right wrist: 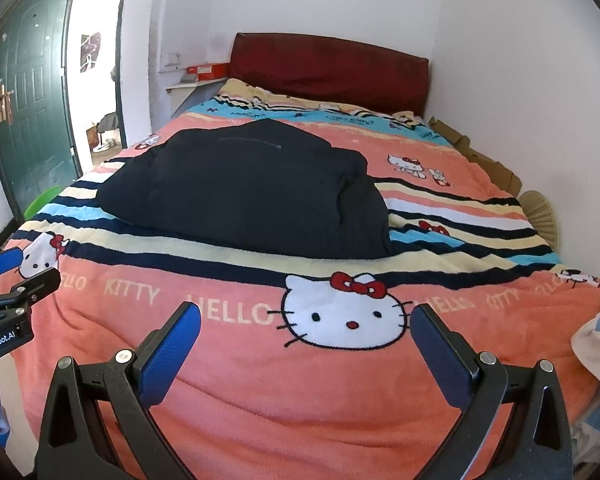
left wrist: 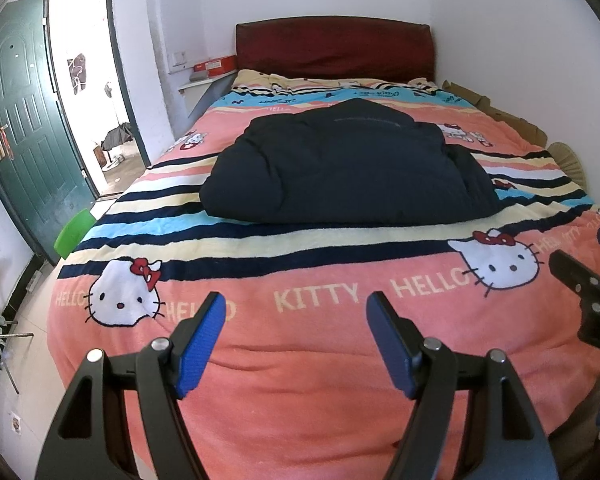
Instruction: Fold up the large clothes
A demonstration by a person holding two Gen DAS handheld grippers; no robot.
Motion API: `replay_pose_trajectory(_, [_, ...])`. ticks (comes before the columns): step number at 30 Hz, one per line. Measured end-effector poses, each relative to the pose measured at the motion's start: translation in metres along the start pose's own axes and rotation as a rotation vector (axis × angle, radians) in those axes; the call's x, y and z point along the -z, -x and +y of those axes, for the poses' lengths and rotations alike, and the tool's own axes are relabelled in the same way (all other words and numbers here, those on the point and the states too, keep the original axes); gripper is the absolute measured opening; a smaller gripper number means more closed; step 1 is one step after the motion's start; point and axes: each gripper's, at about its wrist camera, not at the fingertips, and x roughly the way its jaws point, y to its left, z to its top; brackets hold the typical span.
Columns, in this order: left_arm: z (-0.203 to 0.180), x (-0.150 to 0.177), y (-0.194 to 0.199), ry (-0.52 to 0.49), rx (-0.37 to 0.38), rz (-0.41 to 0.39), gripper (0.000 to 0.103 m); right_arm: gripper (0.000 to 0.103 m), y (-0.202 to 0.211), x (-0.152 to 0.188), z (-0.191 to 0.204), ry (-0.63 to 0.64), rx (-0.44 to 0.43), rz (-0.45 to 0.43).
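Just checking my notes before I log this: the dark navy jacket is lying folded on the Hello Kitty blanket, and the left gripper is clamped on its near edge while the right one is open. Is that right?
Not quite. The left gripper is open too and holds nothing; in the left wrist view its blue pads stand apart over the blanket, short of the jacket. The jacket does lie folded, and the right gripper is open.

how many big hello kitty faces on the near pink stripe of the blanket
2. One face lies at the near left, ahead of the left gripper. The other face lies near the middle-right, between the right gripper's fingers. The jacket may hide smaller prints farther back.
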Motion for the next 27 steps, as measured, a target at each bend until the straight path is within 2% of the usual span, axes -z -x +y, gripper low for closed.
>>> replay_pose_trajectory(21, [-0.0013, 0.0074, 0.0000, -0.007, 0.005, 0.005, 0.071, 0.103, -0.0047, 0.0054, 0.0002, -0.010, -0.021, 0.037])
replay_pose_trajectory(27, [-0.0019, 0.0105, -0.0047, -0.001, 0.034, 0.025, 0.071, 0.103, -0.0070, 0.0080, 0.0017, -0.001, -0.018, 0.058])
